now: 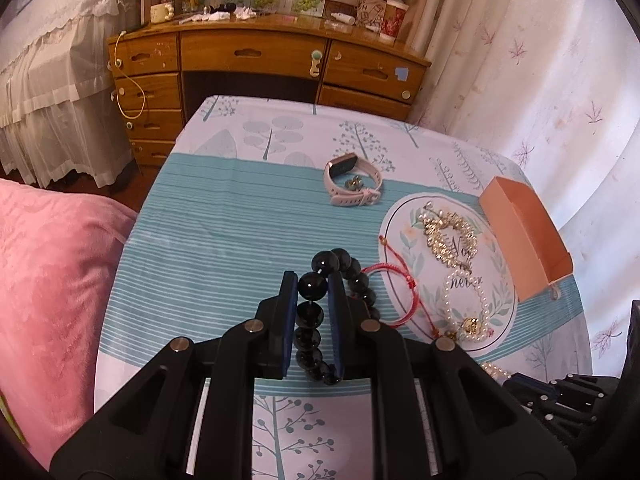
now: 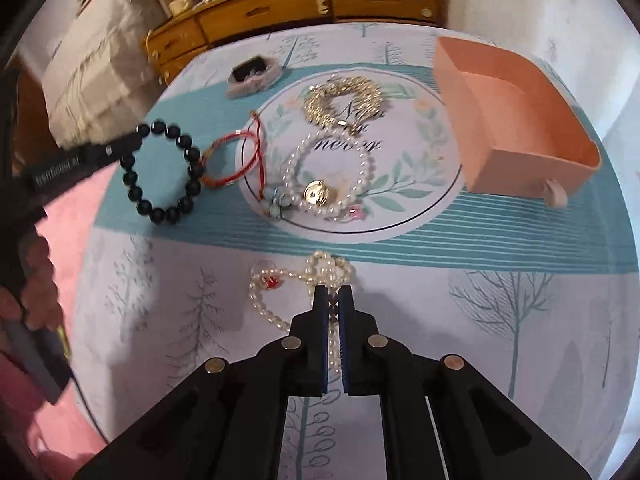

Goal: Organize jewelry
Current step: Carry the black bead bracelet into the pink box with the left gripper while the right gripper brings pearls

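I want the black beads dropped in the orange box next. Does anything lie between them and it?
Yes. The round mat lies between the black bead bracelet and the orange box, carrying gold and pearl pieces; the red cord bracelet is closest.

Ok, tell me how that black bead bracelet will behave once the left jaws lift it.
The black bead bracelet will probably sag into a loop, since it is round beads on a cord. The left gripper is shut on a single bead, so it may swing or slip off the glossy surface. It looks fairly heavy for its size; the beads are large.
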Available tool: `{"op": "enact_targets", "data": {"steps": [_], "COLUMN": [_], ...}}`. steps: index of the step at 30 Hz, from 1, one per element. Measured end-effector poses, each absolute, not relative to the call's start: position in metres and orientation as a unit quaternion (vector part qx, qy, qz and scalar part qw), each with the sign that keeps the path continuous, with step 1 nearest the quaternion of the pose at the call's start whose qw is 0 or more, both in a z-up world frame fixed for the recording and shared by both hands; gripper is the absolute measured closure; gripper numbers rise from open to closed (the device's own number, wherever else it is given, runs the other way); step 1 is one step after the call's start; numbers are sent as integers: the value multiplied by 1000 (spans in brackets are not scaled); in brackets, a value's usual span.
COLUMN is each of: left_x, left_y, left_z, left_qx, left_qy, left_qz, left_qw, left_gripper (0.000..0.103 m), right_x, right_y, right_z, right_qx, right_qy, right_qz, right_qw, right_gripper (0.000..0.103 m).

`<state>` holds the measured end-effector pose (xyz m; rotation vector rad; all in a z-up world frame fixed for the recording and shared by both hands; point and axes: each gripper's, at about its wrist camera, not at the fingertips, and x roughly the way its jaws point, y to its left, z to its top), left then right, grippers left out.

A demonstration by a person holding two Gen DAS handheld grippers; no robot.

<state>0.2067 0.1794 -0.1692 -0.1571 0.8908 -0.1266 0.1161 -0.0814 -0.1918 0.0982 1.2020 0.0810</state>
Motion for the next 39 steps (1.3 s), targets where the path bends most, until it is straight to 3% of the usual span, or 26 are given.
{"op": "enact_targets", "data": {"steps": [8,23,39], "left_x": [204,174,153], "left_y": [175,165,80], "left_z": [-148,-51,23], "left_qx": [-76,-71,-65], "left_qy": [408,313,212], "left_qz": [-52,-46,-119], "left_qw": [908,946,968], "left_gripper": [90,90,90], "right_x": [118,115,116], "right_y": [-92,-110,-174], "right_z": [-161,-16,117], "right_qx": [76,89,54], "right_qy": [540,397,241], "right_qz": [73,196,203], "right_qw": [835,892,948], "right_gripper": [100,100,100]}}
